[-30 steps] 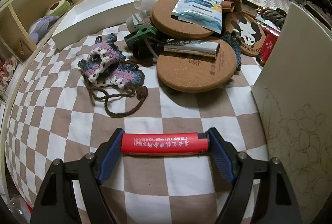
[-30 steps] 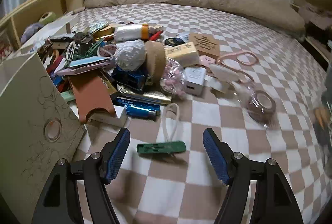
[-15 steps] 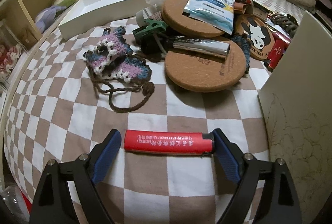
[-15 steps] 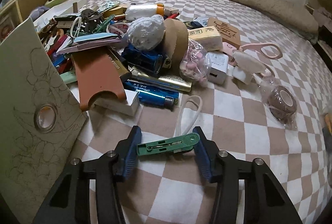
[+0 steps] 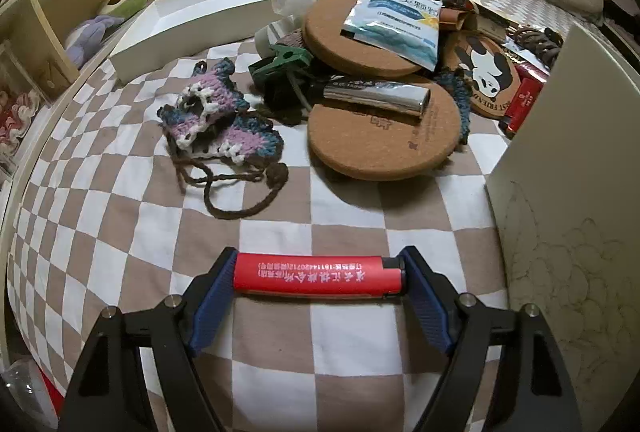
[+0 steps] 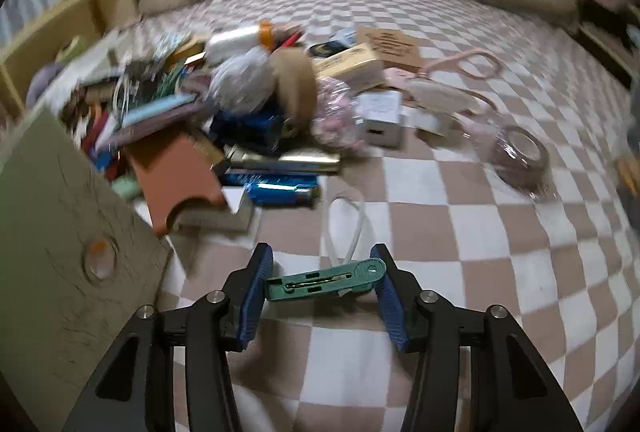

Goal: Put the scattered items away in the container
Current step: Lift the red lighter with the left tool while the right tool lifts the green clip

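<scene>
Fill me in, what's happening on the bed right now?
A person is tidying bed clutter with two handheld grippers. The left gripper is clamped end to end on a red lighter above the checkered bedspread. The right gripper is shut on a green clip; that view is motion-blurred. The beige container stands between the two piles, and neither item is in it yet. The crochet piece and cork coasters lie untouched.

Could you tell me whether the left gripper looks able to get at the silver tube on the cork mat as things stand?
Probably not yet: the left gripper is shut on the red lighter. The silver tube itself lies uncovered on the cork mat.
</scene>
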A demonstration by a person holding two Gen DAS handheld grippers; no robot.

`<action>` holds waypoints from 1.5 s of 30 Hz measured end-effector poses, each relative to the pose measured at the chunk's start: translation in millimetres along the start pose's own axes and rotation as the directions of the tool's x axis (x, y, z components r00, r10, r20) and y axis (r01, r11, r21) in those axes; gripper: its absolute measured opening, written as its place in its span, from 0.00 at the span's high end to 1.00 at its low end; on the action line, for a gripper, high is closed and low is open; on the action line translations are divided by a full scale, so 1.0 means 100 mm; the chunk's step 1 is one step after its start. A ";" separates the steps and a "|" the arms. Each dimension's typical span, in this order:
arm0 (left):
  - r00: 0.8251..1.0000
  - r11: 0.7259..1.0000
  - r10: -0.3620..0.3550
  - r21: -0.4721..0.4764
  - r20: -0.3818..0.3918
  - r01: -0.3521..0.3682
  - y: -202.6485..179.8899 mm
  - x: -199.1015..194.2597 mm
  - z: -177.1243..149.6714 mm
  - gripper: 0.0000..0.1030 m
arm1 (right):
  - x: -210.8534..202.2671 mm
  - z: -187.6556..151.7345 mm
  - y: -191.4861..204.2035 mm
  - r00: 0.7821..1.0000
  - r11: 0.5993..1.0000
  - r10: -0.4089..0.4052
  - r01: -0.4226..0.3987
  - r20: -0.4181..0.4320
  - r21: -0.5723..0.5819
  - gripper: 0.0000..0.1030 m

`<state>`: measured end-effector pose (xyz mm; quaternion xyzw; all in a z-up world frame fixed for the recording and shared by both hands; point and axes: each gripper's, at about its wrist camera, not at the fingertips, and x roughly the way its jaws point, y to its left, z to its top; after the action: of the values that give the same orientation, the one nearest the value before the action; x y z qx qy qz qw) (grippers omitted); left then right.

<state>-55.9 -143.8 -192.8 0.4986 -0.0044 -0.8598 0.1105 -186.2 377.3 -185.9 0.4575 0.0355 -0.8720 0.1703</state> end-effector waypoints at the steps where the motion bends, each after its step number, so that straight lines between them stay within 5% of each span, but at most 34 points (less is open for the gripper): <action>1: 1.000 1.000 -0.003 -0.003 0.002 0.003 0.01 -0.01 0.01 0.22 | -0.04 0.01 -0.04 1.000 1.000 0.001 -0.001 0.008 0.020 0.56; 8: 0.999 0.999 -0.034 -0.010 0.040 0.035 -0.02 -0.12 0.04 0.22 | -0.19 0.04 -0.12 0.999 0.998 -0.006 0.002 0.048 0.071 0.61; 15: 0.997 0.999 -0.051 0.007 0.065 0.051 -0.07 -0.20 0.06 0.22 | -0.17 0.00 0.01 1.000 0.999 0.007 -0.005 0.029 -0.050 0.60; 17: 0.996 0.999 -0.054 0.009 0.065 0.053 -0.07 -0.20 0.06 0.22 | -0.13 -0.03 0.02 1.000 0.998 -0.007 0.007 0.009 -0.070 0.51; 19: 0.997 0.999 -0.053 0.007 0.064 0.053 -0.07 -0.20 0.06 0.22 | -0.08 -0.07 0.02 1.000 0.995 -0.028 0.027 -0.009 -0.097 0.28; 20: 0.997 0.999 -0.054 0.006 0.064 0.054 -0.06 -0.20 0.06 0.22 | -0.06 -0.09 0.03 0.999 0.993 -0.034 0.032 -0.013 -0.118 0.27; 32: 0.997 0.998 -0.056 0.004 0.055 0.056 -0.04 -0.17 0.04 0.22 | 0.05 -0.11 -0.01 0.998 0.933 0.022 -0.043 -0.062 -0.357 0.27; 35: 0.997 0.998 -0.055 0.008 0.052 0.055 -0.05 -0.16 0.04 0.22 | 0.06 -0.12 0.00 0.995 0.911 0.056 -0.086 -0.085 -0.403 0.35; 45: 0.997 0.998 -0.062 0.035 0.045 0.061 -0.11 -0.13 0.04 0.22 | 0.02 -0.21 -0.02 0.993 0.920 0.098 -0.117 -0.069 -0.373 0.48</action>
<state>-55.0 -130.5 -181.2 0.4801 -0.0062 -0.8739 0.0754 -171.3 383.0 -199.6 0.4388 0.1812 -0.8268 0.3018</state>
